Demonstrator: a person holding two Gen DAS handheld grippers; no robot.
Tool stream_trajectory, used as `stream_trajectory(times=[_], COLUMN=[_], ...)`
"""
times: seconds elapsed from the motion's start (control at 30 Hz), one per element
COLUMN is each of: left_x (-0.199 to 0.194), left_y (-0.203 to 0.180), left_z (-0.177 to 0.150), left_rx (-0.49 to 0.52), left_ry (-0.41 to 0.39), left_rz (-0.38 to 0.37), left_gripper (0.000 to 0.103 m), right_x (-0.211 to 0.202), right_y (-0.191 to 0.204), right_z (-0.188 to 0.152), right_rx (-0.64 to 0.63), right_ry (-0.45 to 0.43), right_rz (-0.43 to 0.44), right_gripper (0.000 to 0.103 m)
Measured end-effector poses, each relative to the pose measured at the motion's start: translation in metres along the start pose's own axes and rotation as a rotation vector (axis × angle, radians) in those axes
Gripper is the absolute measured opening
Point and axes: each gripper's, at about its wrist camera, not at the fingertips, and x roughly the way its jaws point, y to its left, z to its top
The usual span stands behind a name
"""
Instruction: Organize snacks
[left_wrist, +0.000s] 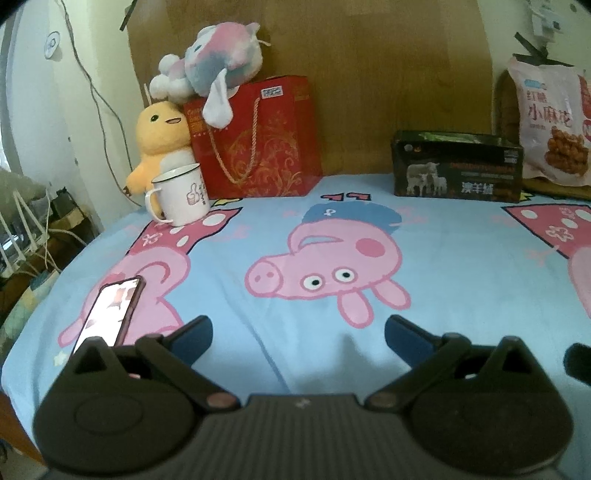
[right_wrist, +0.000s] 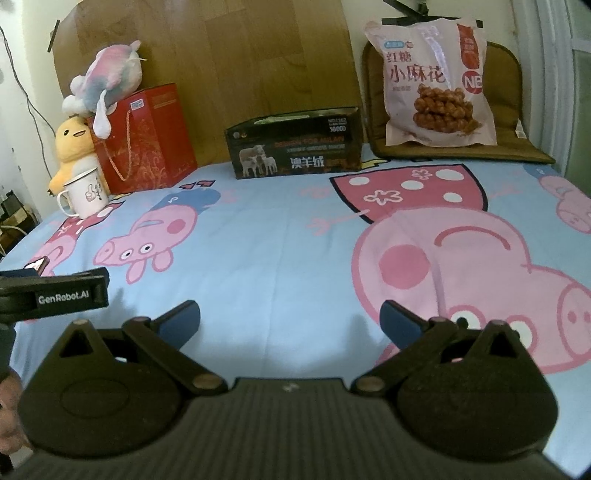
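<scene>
A pink bag of twisted dough snacks (right_wrist: 436, 81) leans upright on a brown cushion (right_wrist: 517, 110) at the back right; its left part shows as the snack bag (left_wrist: 550, 118) in the left wrist view. A dark open-topped box with sheep printed on it (right_wrist: 295, 146) stands at the back middle, the same dark box (left_wrist: 458, 166) being at the right in the left view. My left gripper (left_wrist: 298, 332) hovers open over the blue cartoon sheet, holding nothing. My right gripper (right_wrist: 290, 321) is likewise open and bare, near the front edge. The left gripper's body (right_wrist: 55, 291) shows at the right view's left edge.
A red gift bag (left_wrist: 255, 140) with a pastel plush (left_wrist: 218, 62) on top stands at the back left beside a yellow plush (left_wrist: 162, 140) and a white mug (left_wrist: 181, 195). A phone (left_wrist: 110, 314) lies screen-up at the front left. The bed's left edge (left_wrist: 48, 291) drops to cables and clutter.
</scene>
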Motion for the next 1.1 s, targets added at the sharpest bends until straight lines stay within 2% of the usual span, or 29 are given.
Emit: stream_trajectory(times=[0.3, 0.53, 1.1], left_x=[-0.013, -0.025, -0.028], left_y=[-0.010, -0.022, -0.029], left_z=[0.004, 0.004, 0.000], left_rx=[0.013, 0.060, 0.081], left_ry=[0.026, 0.001, 0.021], left_rz=[-0.069, -0.065, -0.080], left_gripper=[0.103, 0.103, 0.103], right_x=[-0.008, -0.009, -0.009], right_y=[-0.004, -0.005, -0.006], right_z=[-0.002, -0.001, -0.002], right_rx=[0.009, 0.011, 0.018], right_ry=[-0.016, -0.020, -0.017], right_rz=[-0.002, -0.004, 0.002], right_gripper=[0.103, 0.103, 0.103])
